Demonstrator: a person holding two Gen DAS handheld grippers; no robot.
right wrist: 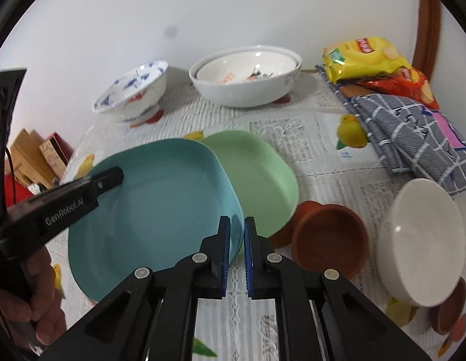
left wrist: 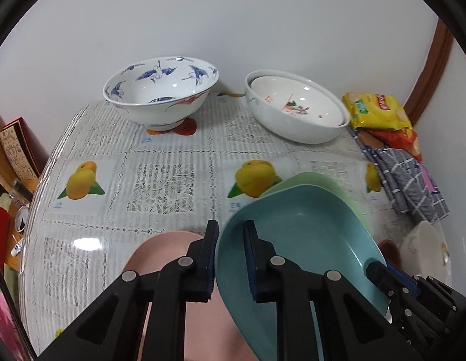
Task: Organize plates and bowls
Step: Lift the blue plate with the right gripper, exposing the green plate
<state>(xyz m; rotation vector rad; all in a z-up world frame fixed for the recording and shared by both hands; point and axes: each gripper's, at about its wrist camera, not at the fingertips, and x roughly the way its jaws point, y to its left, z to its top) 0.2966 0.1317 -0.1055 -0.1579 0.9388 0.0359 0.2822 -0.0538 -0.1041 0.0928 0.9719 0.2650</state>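
A teal plate (left wrist: pixel 308 240) is held at two sides and overlaps a green plate (left wrist: pixel 305 180) behind it. My left gripper (left wrist: pixel 231 240) is shut on the teal plate's left rim, one finger inside the plate and one outside. A pink plate (left wrist: pixel 160 255) lies under that gripper. In the right wrist view my right gripper (right wrist: pixel 236 234) is shut on the near rim of the teal plate (right wrist: pixel 160 204), next to the green plate (right wrist: pixel 257 174). The left gripper's finger (right wrist: pixel 109 179) reaches in over the far rim, with a hand below it.
A blue-and-white bowl (left wrist: pixel 160 96) and nested white bowls (left wrist: pixel 296 111) stand by the back wall. A brown bowl (right wrist: pixel 329 237) and a white bowl (right wrist: pixel 419 249) sit right of the plates. Snack packets (right wrist: pixel 365 57) and a grey checked cloth (right wrist: pixel 413 129) fill the right side. The table edge (left wrist: pixel 37 210) drops off at left.
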